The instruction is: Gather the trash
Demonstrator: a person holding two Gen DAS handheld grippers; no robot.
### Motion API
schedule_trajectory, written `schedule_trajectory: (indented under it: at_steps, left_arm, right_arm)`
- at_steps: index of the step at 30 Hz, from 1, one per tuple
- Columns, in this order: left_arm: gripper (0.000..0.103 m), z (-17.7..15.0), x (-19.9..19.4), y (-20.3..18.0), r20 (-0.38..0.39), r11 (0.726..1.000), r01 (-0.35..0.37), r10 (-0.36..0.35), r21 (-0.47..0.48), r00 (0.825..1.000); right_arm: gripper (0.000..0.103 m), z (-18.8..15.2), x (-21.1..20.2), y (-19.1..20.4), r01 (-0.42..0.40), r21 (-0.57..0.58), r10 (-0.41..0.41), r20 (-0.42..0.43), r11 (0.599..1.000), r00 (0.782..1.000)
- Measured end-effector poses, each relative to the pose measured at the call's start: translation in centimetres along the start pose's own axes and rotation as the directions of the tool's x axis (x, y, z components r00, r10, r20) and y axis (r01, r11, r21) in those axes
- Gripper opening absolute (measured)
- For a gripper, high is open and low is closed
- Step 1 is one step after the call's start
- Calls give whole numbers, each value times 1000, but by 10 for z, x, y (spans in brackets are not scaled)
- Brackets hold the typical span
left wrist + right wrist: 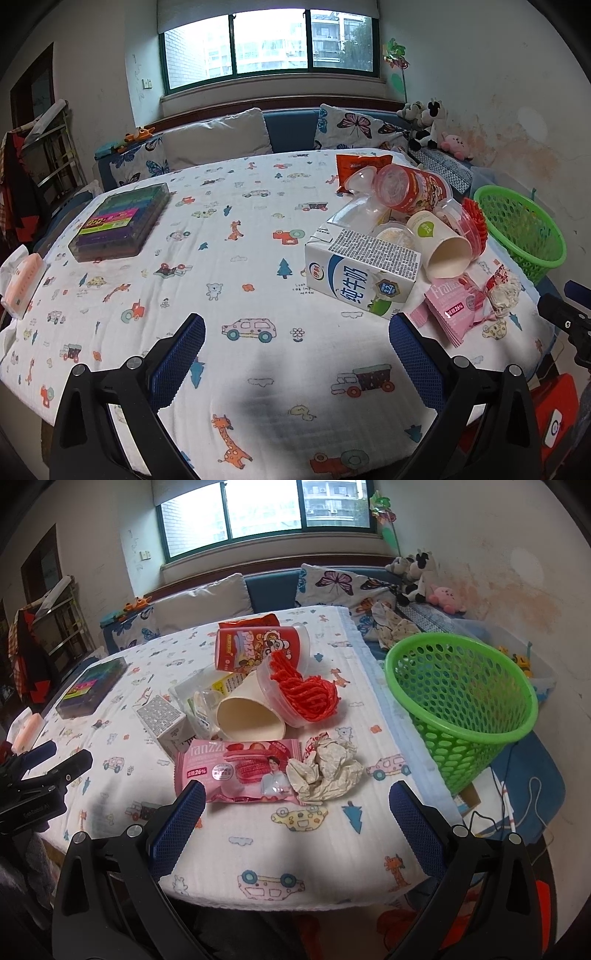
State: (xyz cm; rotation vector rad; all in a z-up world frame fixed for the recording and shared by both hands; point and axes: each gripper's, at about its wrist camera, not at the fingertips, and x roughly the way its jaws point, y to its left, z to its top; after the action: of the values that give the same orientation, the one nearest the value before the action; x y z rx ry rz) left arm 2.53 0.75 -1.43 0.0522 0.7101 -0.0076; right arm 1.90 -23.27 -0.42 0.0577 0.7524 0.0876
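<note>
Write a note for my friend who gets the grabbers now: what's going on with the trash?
Left gripper: open, empty, over the tablecloth.
Right gripper: open, empty, near the pink wafer packet and crumpled paper.
Milk carton, paper cup, red snack tub and clear tub of red strips lie piled on the table.
Green basket stands off the table's right edge; nothing visible inside.
Left: all of it.

Both wrist views low over table, facing window, sharing trash pile

Left gripper, right gripper: jaws apart.
</note>
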Motion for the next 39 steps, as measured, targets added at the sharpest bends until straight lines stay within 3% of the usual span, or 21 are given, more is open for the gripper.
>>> schedule_trajectory:
  at_steps: [11, 21, 28, 33, 39]
  left_arm:
    - [97, 5, 13, -7, -30, 1000, 20, -19, 24, 999]
    - [97, 5, 21, -25, -64, 991, 116, -111, 70, 992]
    - [97, 3, 27, -48, -108, 967, 235, -225, 98, 968]
    - [97, 3, 34, -65, -147, 938, 334, -319, 94, 936]
    - [95, 2, 48, -80, -196, 913, 401, -382, 68, 903]
  right_arm:
    - [99, 5, 24, -16, 2, 23, -2, -36, 1000, 999]
    - [95, 7, 51, -31, -19, 53, 23, -82, 998, 996]
    - [85, 10, 70, -44, -65, 106, 78, -121, 992, 990]
    - [77, 10, 76, -47, -91, 125, 107, -131, 988, 986]
    - [65, 11, 75, -47, -133, 137, 151, -128, 982, 980]
